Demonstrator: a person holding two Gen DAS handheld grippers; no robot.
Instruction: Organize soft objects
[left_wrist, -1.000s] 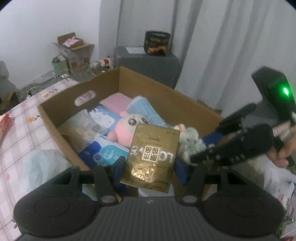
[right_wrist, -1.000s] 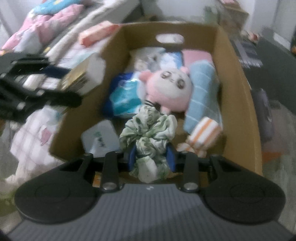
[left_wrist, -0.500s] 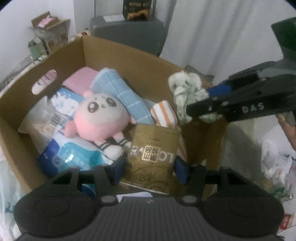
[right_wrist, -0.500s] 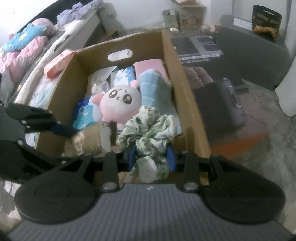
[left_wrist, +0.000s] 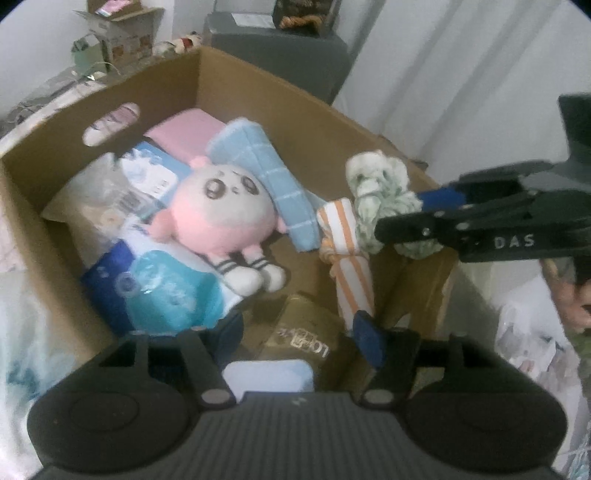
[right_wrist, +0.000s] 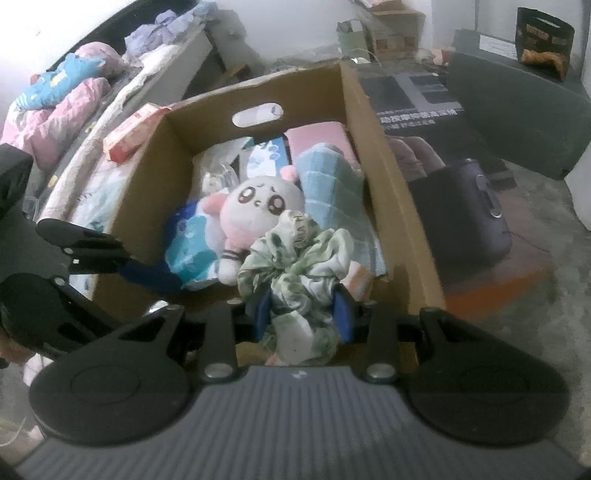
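A cardboard box (left_wrist: 258, 92) holds a pink plush (left_wrist: 218, 218), a blue towel roll (left_wrist: 266, 177), an orange-striped cloth (left_wrist: 349, 258) and packets. My left gripper (left_wrist: 299, 332) is open over the box's near end; the gold packet (left_wrist: 306, 332) lies in the box below it. My right gripper (right_wrist: 303, 314) is shut on a green-white scrunchie (right_wrist: 299, 266) and holds it above the box's near right corner; it also shows in the left wrist view (left_wrist: 380, 199).
A bed with pink and blue bedding (right_wrist: 66, 99) is left of the box (right_wrist: 373, 133). A dark cabinet (right_wrist: 517, 110) and a dark purple bag (right_wrist: 469, 214) stand to the right. Small cartons (left_wrist: 118, 33) sit behind the box.
My left gripper has opened and the gold packet has dropped into the box. My right gripper with the scrunchie has stayed above the box's right side.
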